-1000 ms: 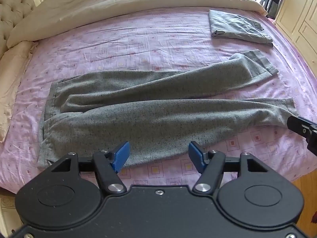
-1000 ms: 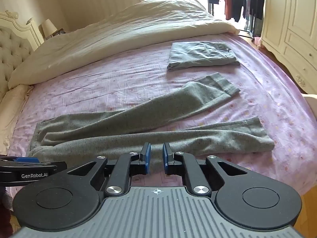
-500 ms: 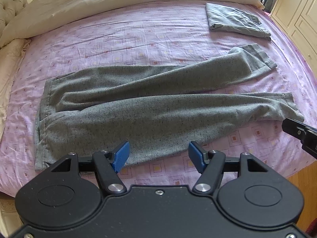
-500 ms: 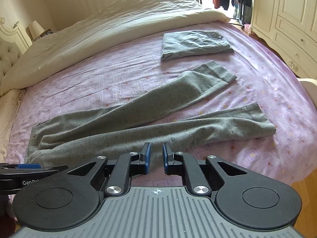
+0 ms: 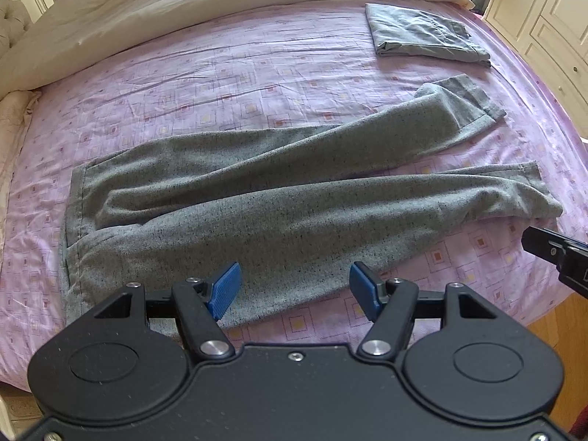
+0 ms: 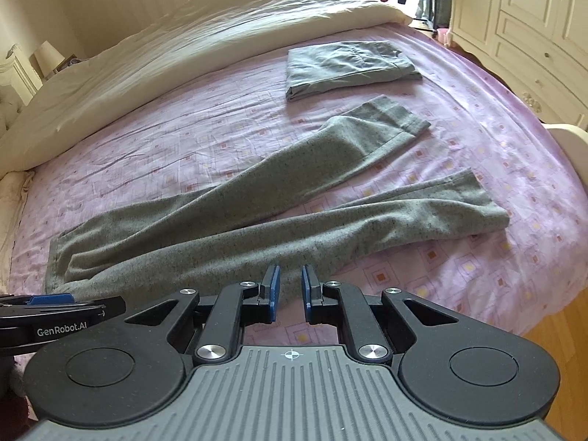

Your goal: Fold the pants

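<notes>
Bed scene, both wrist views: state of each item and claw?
speckled grey pants: unfolded, flat on sheet, legs spread apart
folded grey garment: folded, lying beyond the pants
cream duvet: pushed to far side
left claw: open, empty
right claw: narrow gap, empty

Daylight comes in from the window at the far end of the room and washes the cream duvet point(image 6: 228, 44) pale, nearly blown out along the bed's far edge. The pink sheet point(image 5: 235, 73) is evenly lit and sharp. Soft shadows sit under the grey pants point(image 5: 294, 198). Both views bow strongly outwards, their corners dark. The wardrobe point(image 6: 522, 29) curves at the right edge.
</notes>
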The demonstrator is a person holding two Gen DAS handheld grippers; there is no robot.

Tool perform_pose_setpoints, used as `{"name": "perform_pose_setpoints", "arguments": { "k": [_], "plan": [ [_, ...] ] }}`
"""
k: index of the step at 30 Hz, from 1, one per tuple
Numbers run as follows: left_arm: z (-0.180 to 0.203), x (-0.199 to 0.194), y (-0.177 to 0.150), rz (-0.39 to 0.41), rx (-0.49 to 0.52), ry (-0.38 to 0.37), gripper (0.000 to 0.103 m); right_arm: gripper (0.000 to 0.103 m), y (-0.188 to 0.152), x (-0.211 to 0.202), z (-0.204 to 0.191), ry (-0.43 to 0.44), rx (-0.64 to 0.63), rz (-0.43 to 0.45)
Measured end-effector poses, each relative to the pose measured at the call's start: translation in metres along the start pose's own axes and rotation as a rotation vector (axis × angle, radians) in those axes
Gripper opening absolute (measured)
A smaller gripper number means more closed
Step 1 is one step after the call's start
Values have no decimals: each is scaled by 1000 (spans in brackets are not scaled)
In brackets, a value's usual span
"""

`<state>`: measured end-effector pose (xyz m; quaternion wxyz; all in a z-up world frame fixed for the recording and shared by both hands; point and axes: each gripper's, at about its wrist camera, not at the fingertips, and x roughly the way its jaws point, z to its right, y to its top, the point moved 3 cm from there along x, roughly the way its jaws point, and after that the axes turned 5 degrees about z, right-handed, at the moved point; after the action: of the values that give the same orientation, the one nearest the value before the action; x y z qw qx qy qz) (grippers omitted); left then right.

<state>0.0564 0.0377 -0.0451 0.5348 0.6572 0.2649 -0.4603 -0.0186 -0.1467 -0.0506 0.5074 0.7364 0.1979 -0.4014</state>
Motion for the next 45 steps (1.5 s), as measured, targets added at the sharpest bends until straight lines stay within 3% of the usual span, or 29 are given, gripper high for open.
{"name": "perform_pose_setpoints", "arguments": {
  "k": [12,21,28,36,45],
  "plan": [
    [1,16,11,-12,15,-4,68,13,12,9,20,-33,16,-8],
    [12,34,46,-2,-11,36,68,13,43,41,53,-23,12,-31],
    [37,61,73,-44,-67,59,68,13,80,91,82,24,-9,-95],
    [69,92,98,-54,-117,82,68,13,128,171,145,18,-8,-165],
    [82,113,111,-46,-174,133,68,13,180,250,199,-17,103,-158]
  ]
}}
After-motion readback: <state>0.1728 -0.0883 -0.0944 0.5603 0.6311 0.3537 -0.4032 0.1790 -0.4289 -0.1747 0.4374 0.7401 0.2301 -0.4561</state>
